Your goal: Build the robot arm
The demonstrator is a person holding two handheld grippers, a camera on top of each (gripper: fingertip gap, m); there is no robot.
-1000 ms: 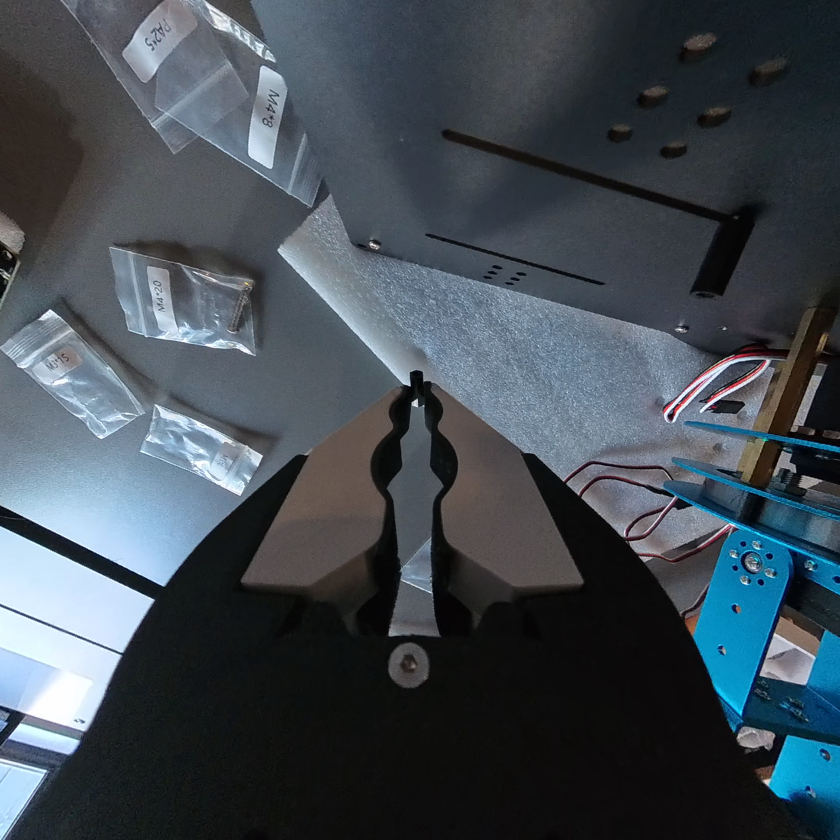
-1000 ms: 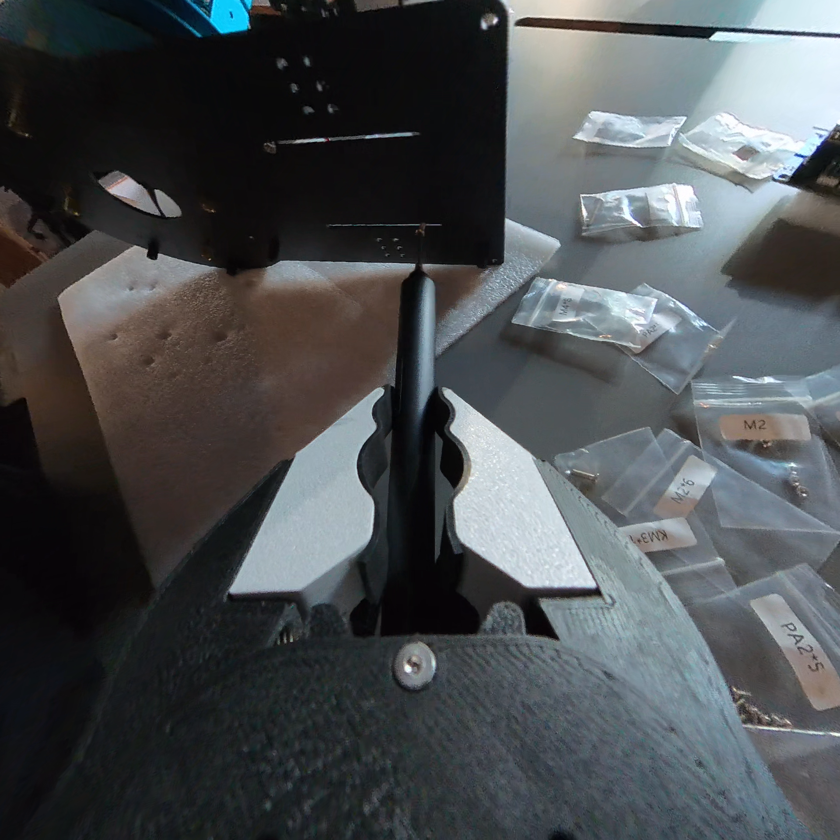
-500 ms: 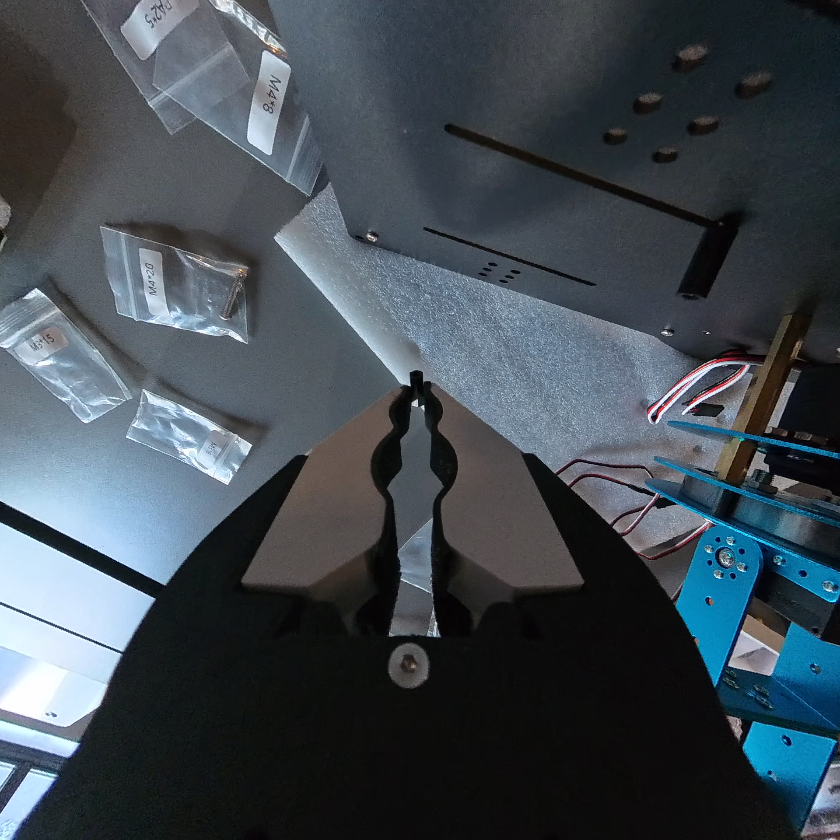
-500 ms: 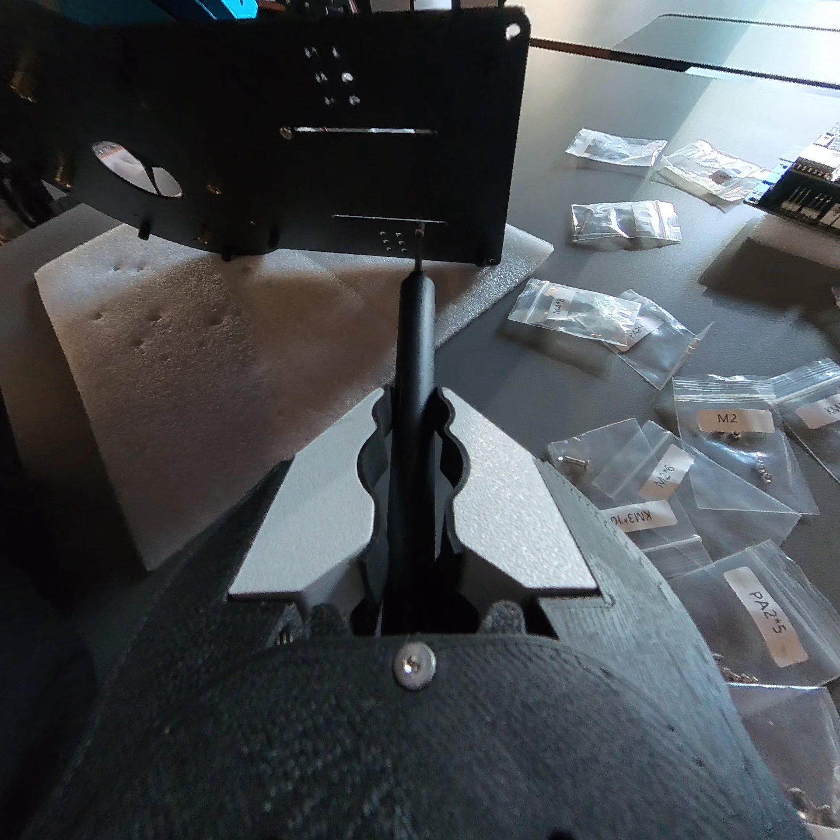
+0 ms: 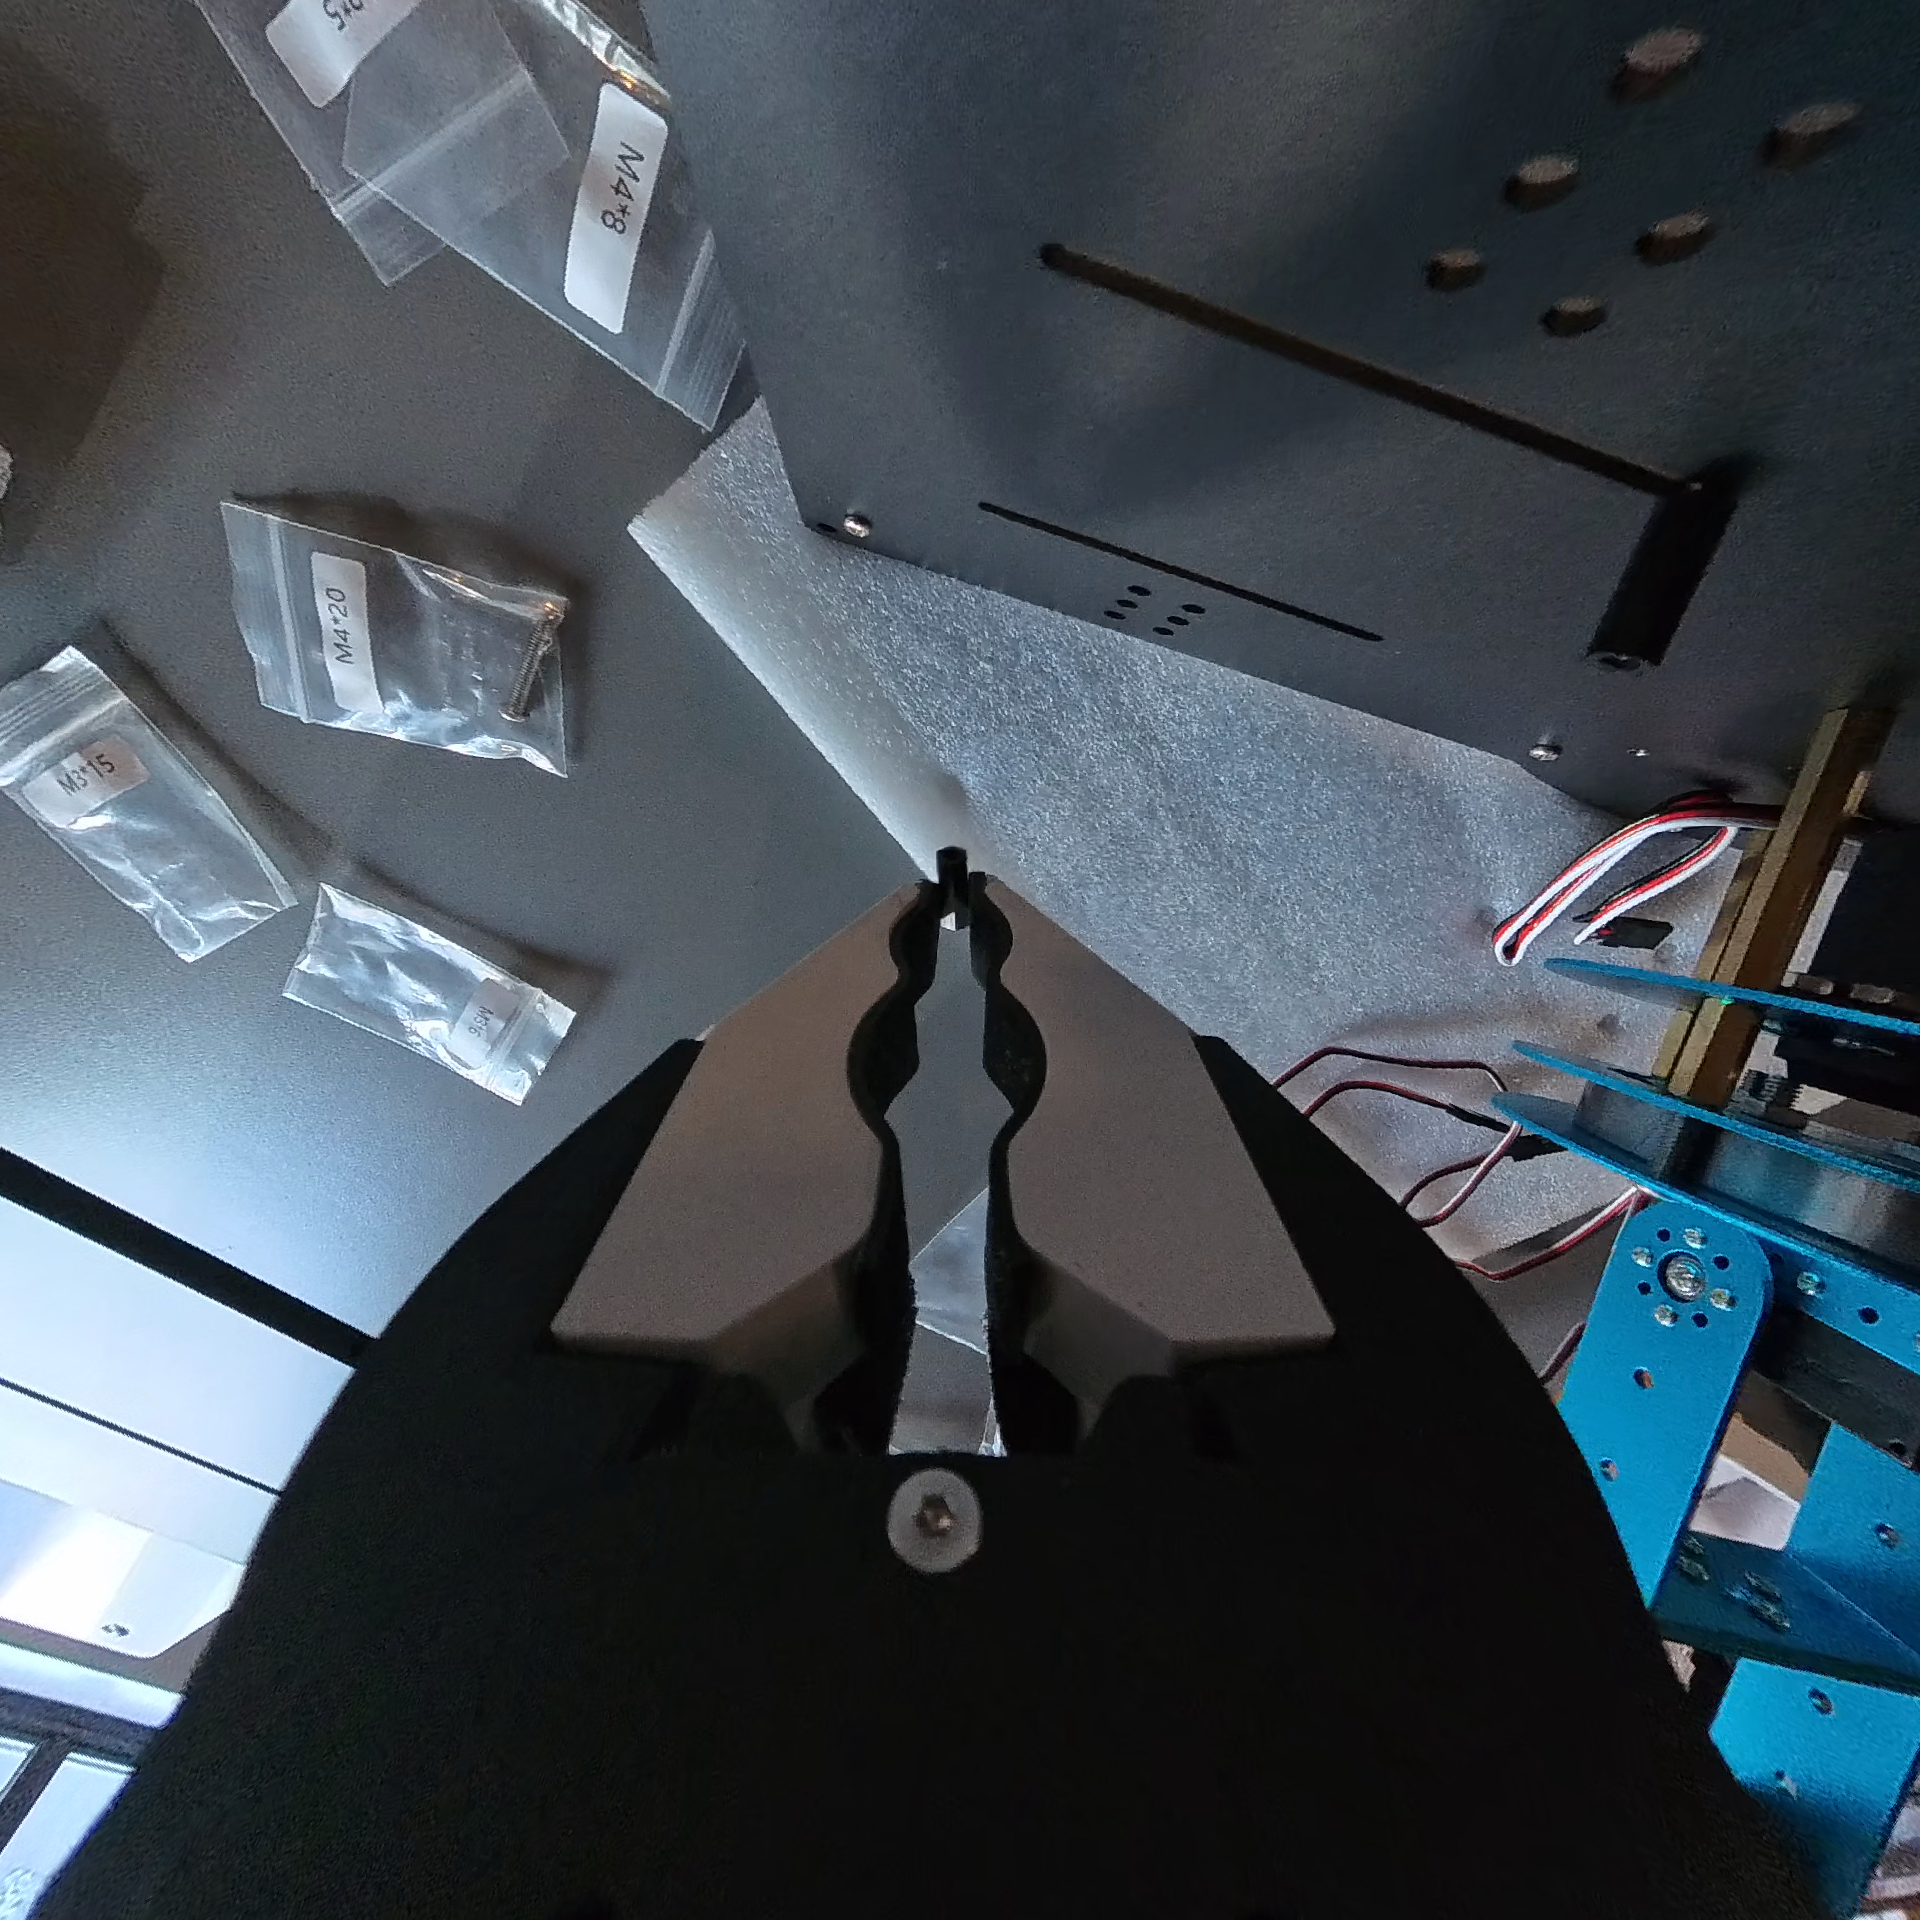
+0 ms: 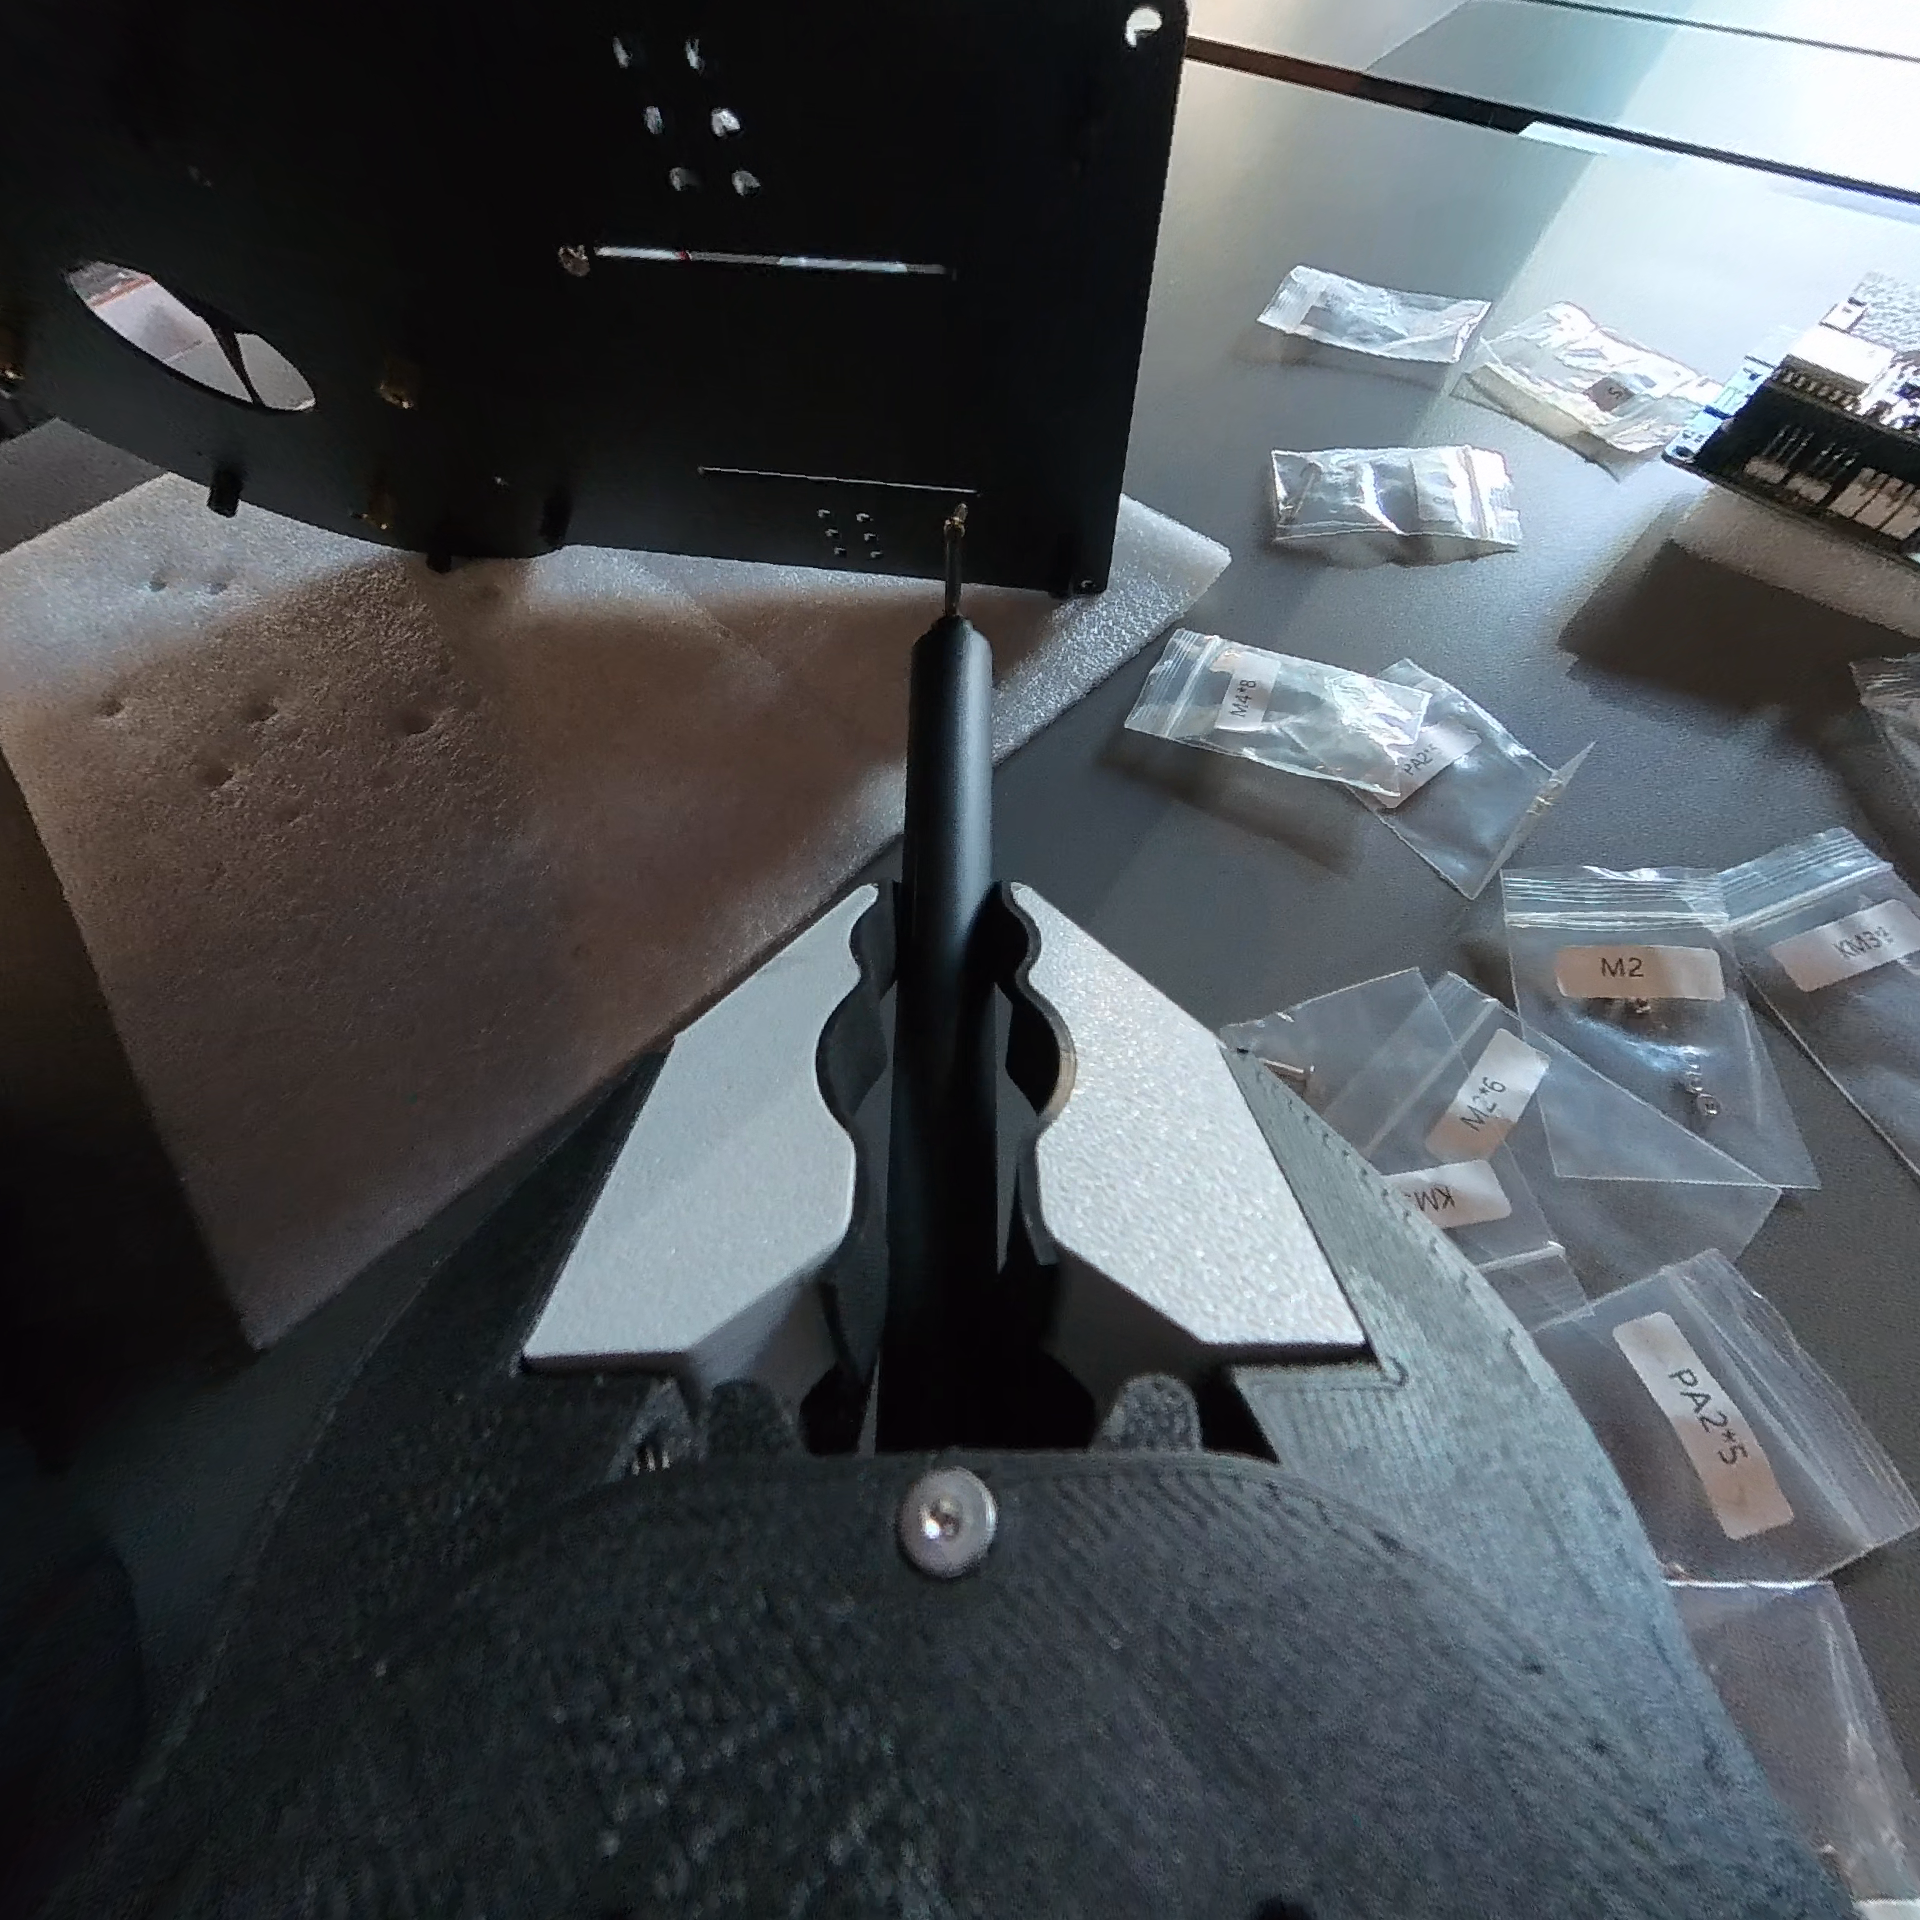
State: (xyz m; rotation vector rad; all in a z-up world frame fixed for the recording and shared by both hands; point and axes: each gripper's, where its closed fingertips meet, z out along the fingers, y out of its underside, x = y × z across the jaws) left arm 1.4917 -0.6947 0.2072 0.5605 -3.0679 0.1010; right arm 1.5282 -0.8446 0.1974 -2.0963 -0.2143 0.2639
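Observation:
My left gripper (image 5: 953, 902) is shut on a small black spacer (image 5: 949, 864) pinched at its very tips, held over the edge of a white foam sheet (image 5: 1143, 821). A black perforated plate (image 5: 1195, 312) hangs above the foam, beyond the spacer. My right gripper (image 6: 948, 899) is shut on a black screwdriver (image 6: 943, 810) that points forward. Its thin metal tip (image 6: 953, 551) lies against the lower edge of the black plate (image 6: 623, 364), just right of a cluster of small holes (image 6: 850, 530). The foam sheet (image 6: 416, 810) lies under the plate.
Several clear labelled bags of screws lie on the dark table, to the left (image 5: 405, 644) and to the right (image 6: 1621, 1049). A blue metal bracket assembly (image 5: 1683, 1351) with red and white wires (image 5: 1579, 883) stands at the right. A circuit board (image 6: 1818, 426) sits at the far right. My right fingertips sit around 15 cm from my left ones.
The right gripper has shifted a little to the right along the plate's lower edge, so the screwdriver tip is farther from the hole cluster. The left view has drifted only slightly; both grips are unchanged.

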